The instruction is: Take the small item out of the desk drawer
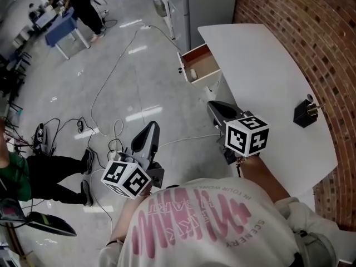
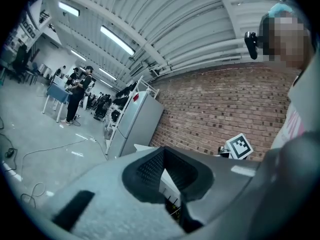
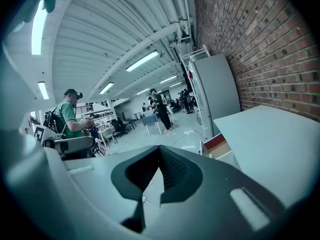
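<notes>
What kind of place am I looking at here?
Likely a large workshop or lab hall: a brick wall, cables trailing over the polished floor, and people at work tables far off.

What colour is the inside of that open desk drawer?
The drawer is light tan inside, seen best in the head view.

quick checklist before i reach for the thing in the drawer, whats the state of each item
1. Drawer open: ok.
2. Small item in sight inside the drawer: ok.
3. Right gripper jaws apart for a grasp: not ok, shut and empty.
4. Right gripper at the drawer: not ok, short of it, beside the desk edge.
5. Left gripper clear of the path: ok, over the floor, shut and empty.
6. How the item lies for a grip: cannot tell, too small.
</notes>
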### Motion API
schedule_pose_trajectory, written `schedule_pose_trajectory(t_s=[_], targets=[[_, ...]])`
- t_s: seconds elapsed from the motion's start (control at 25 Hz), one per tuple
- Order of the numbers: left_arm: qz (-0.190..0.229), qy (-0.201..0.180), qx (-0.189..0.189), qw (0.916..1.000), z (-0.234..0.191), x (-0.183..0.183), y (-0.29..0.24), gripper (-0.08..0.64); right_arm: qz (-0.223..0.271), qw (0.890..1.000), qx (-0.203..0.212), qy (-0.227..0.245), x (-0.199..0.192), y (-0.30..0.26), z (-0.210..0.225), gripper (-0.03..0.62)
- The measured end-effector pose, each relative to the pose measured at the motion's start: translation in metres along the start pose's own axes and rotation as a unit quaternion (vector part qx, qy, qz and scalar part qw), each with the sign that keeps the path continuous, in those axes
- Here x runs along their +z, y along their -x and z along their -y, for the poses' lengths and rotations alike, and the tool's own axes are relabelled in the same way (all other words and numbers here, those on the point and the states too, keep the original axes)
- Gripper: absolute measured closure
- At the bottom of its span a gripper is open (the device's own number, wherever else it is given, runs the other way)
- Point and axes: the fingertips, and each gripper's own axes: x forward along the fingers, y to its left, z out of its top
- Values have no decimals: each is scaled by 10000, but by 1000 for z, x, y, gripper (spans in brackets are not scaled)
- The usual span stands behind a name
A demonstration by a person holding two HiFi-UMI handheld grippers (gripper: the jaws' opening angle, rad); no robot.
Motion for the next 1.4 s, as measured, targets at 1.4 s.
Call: schedule_pose_trajectory(t_s=[1.4], targets=[[-284, 348, -211, 9988, -56, -9, -70, 555, -493, 9977, -220, -409, -20, -62, 38, 580]])
